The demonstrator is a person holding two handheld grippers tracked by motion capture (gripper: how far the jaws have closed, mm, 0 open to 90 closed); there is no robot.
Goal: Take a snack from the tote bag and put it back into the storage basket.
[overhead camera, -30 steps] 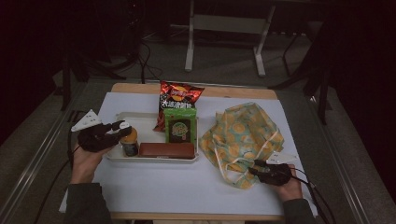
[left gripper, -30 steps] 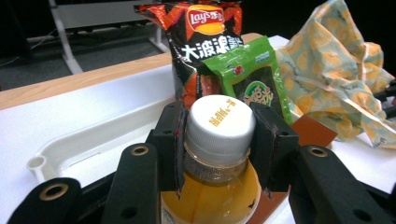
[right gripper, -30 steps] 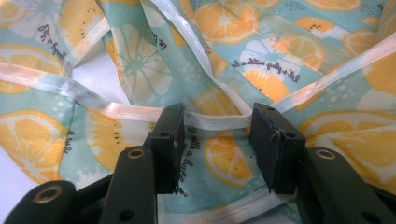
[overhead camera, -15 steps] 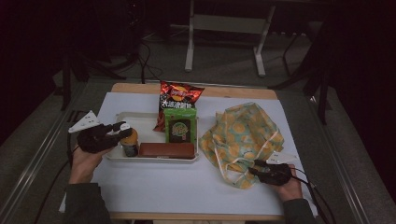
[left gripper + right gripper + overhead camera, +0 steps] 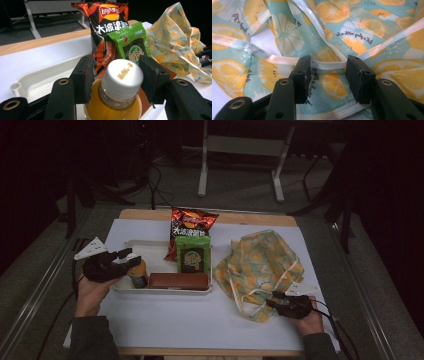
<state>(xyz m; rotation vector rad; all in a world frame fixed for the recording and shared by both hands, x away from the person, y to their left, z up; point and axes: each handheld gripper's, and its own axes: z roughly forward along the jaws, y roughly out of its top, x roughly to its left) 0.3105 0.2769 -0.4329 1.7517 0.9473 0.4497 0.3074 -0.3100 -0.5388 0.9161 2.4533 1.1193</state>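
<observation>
White paper covered my worktop [image 5: 165, 320], with a strip of bare wood along the far edge and a dark room beyond. I counted one shallow white plastic tray [image 5: 150, 251] with rounded corners, and four things in or against it: one small bottle [image 5: 138, 272] of orange drink with a smooth white screw cap, one flat brown bar-shaped pack [image 5: 178, 280] along the near rim, one glossy green packet [image 5: 192, 255] leaning upright, and one crinkled red-and-black crisp bag [image 5: 192, 221] behind it. Right of the tray lay one rumpled cloth bag [image 5: 262, 262], teal with orange-slice print and pale ribbon-like trim.

My left tongs [image 5: 122, 260] stood released, one black pad on either side of the bottle's neck; in the left gripper view the gaps beside the cap [image 5: 122, 76] were plain, so nothing was gripped.

My right tongs [image 5: 272, 301] sat at the near edge of the bag, also released, the two pads apart with a strip of white trim [image 5: 327, 64] running between them.
</observation>
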